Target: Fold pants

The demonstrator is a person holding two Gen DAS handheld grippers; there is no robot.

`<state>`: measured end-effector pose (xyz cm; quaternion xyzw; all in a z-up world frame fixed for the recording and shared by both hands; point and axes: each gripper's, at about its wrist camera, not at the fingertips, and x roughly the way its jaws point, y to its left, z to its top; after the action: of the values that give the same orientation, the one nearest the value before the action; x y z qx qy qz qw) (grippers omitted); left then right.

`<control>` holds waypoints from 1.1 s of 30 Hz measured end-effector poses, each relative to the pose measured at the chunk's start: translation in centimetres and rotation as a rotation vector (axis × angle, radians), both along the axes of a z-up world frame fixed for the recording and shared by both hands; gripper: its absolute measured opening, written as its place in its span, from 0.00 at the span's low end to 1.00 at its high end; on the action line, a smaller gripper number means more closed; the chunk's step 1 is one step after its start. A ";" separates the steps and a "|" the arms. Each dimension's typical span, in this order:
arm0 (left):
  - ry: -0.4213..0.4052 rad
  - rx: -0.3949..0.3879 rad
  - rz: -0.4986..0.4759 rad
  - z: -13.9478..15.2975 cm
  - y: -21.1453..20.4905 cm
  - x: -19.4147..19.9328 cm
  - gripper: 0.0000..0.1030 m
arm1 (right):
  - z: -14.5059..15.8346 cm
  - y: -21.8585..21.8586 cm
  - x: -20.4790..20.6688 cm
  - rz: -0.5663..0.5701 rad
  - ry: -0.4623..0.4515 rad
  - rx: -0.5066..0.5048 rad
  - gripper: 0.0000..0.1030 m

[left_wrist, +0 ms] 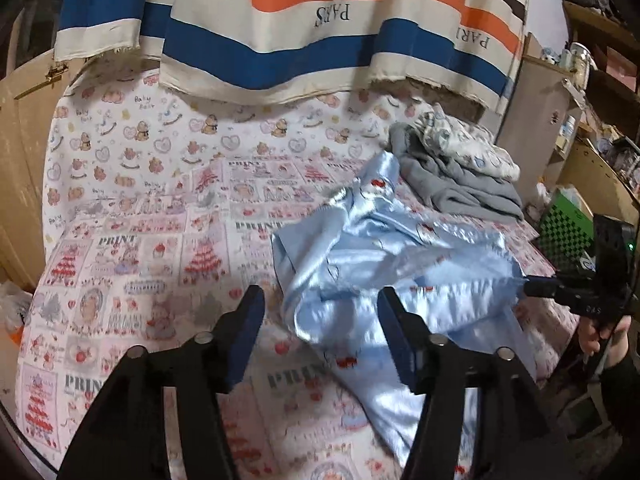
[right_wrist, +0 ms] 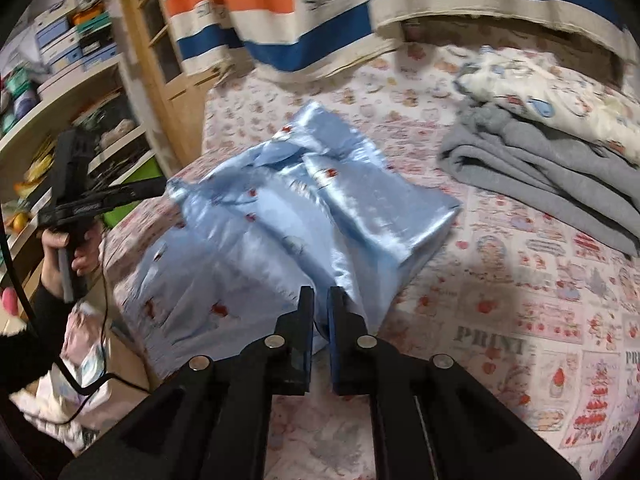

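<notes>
Blue pants bunched on the bed, one gripper pinching them.

Left wrist view: the left gripper (left_wrist: 320, 316) hovers level above the bed (left_wrist: 120, 200), fingers wide apart, over the near left edge of the single pair of pants (left_wrist: 384, 256). Right wrist view: the right gripper (right_wrist: 320, 312) is clamped on the near edge of the pants (right_wrist: 280, 216) (one gray garment (right_wrist: 552, 184) lies far right, one patterned one (right_wrist: 560, 100) on it).

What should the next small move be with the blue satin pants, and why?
Probably bring the open left gripper down onto a free edge of the blue pants. The right gripper already pinches the fabric, which lies crumpled on the bed.
</notes>
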<state>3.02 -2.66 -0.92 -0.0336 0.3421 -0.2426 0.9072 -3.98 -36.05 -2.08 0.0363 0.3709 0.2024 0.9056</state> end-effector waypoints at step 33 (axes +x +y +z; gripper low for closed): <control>0.007 -0.025 -0.123 3.9 -5.6 2.6 0.44 | 2.7 -4.6 4.3 -0.232 -0.036 0.077 0.57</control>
<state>5.63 -8.26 3.00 -0.0245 0.3439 -0.3020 0.8888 0.33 -40.67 0.61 0.1098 0.3398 0.1111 0.9274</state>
